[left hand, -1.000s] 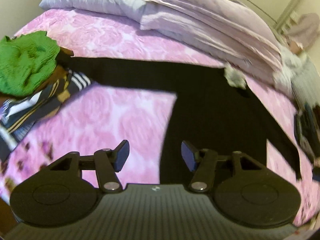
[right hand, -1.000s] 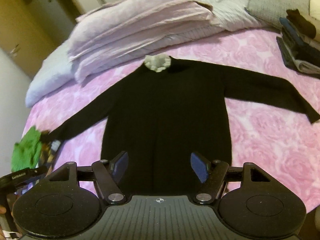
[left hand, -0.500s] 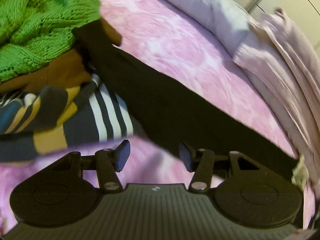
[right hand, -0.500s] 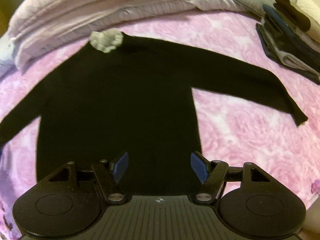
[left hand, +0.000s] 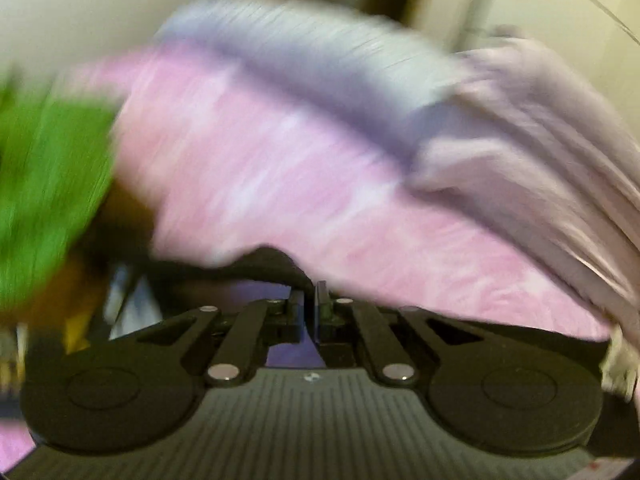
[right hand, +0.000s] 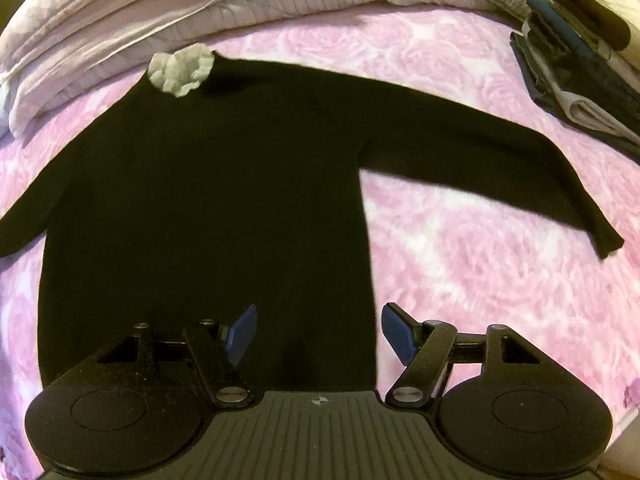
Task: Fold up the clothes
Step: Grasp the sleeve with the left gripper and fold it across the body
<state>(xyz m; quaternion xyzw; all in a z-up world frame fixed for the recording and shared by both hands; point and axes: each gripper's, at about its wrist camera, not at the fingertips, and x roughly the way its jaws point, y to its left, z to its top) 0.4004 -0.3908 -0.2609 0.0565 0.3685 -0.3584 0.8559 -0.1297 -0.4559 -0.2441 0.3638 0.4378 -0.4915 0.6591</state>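
Black sweater spread flat on our pink bed

We see the bed (right hand: 460,272) carrying the black sweater (right hand: 208,208), whose hem and far left sleeve are cut off. At its collar sits a white frill (right hand: 181,68). Our right hand-held gripper (right hand: 318,334) hangs spread over the hem; the left hand-held gripper (left hand: 309,312), blurred, is pressed together on dark sweater cloth.

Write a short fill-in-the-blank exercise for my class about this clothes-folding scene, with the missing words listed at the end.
1. The black sweater lies spread flat on a bedspread coloured ____.
2. The ruffled collar at the sweater's neck is ____.
3. The right tongs hover over the sweater's hem with their jaws ____.
4. The left tongs have their jaws ____.

Missing words: pink; white; open; shut
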